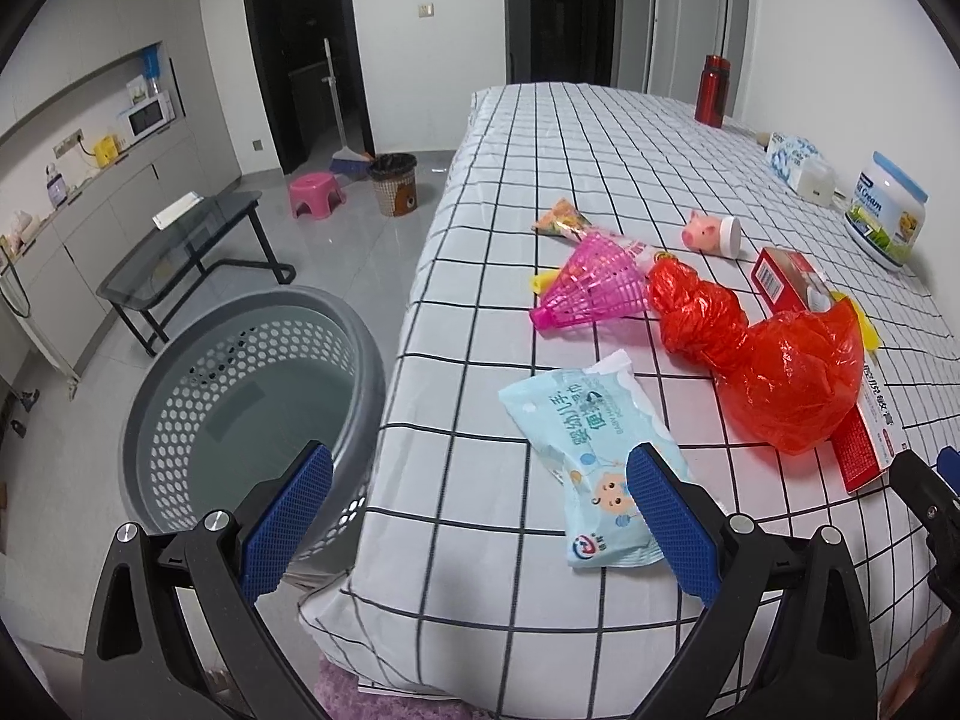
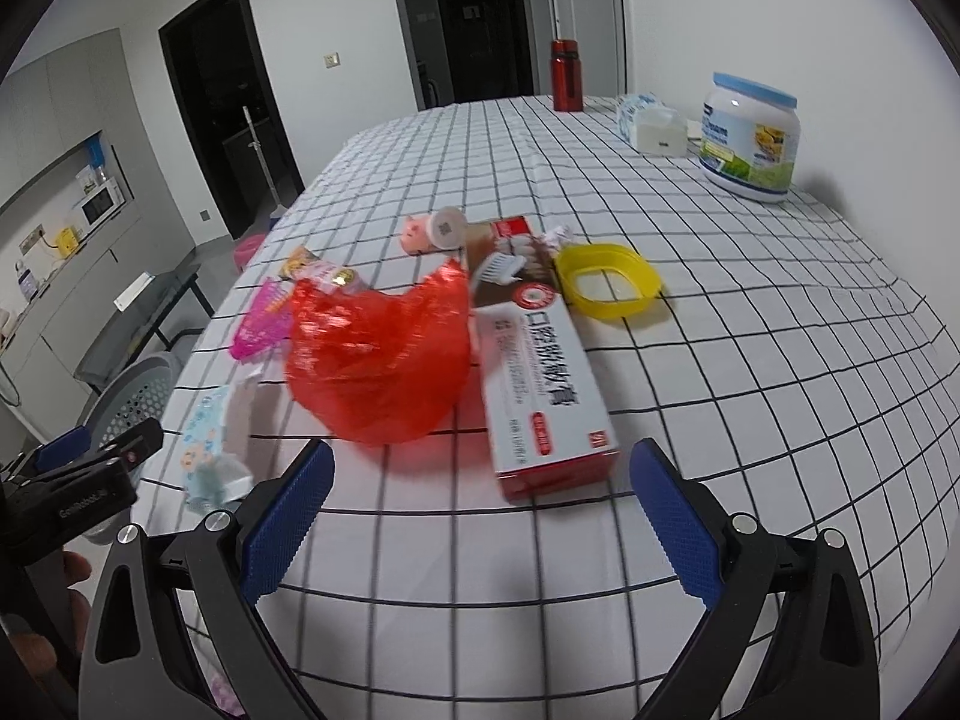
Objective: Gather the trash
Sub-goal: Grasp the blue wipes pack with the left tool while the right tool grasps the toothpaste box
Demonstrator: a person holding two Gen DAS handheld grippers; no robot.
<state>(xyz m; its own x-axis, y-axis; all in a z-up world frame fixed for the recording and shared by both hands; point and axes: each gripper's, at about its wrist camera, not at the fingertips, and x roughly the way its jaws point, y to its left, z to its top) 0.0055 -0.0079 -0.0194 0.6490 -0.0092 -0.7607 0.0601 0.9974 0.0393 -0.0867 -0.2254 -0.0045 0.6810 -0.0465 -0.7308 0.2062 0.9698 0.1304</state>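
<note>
Trash lies on the checked tablecloth (image 1: 540,120): a pale blue wet-wipe pack (image 1: 591,456), a crumpled red plastic bag (image 1: 774,372), a pink plastic net basket (image 1: 591,288), a snack wrapper (image 1: 561,222) and a red-and-white toothpaste box (image 2: 540,378). My left gripper (image 1: 480,516) is open over the table's near-left edge, its right finger over the wipe pack. My right gripper (image 2: 480,516) is open and empty, just short of the red bag (image 2: 384,348) and the box. A grey perforated basket (image 1: 252,408) stands on the floor left of the table.
A pink pig cup (image 1: 711,233), a yellow lid (image 2: 606,282), a large white tub (image 2: 750,138), a tissue pack (image 2: 651,120) and a red bottle (image 2: 567,75) stand further back. A glass side table (image 1: 180,252), pink stool (image 1: 315,195) and bin (image 1: 393,183) are on the floor.
</note>
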